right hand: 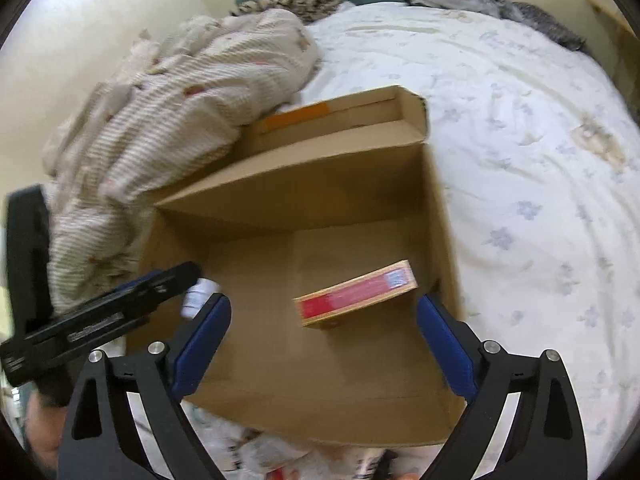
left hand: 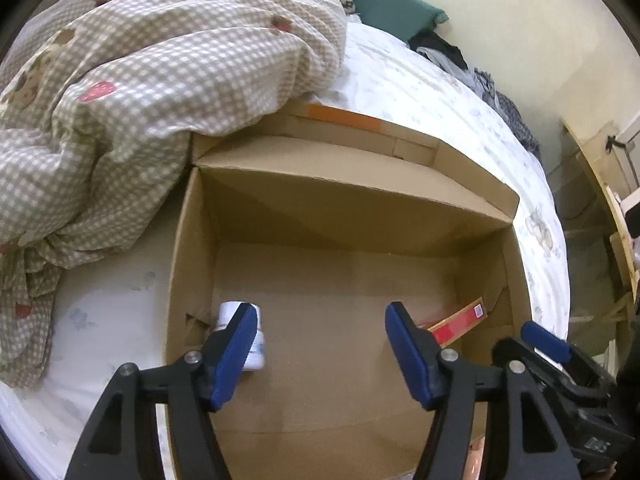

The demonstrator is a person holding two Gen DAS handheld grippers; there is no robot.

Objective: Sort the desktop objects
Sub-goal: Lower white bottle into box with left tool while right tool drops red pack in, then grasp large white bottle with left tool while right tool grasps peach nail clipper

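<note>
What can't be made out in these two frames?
- Small white bottle: left wrist view, label half hidden by the left claw's blue pad; blurred in the right wrist view.
- Flat red and tan box: print too blurred to read; largely behind a claw finger in the left view.
- Items below the open brown cardboard box: cut off by the right view's bottom edge.

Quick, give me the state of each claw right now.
Left claw: open, holding nothing, over the cardboard box.
Right claw: open, holding nothing, over the same box.
</note>
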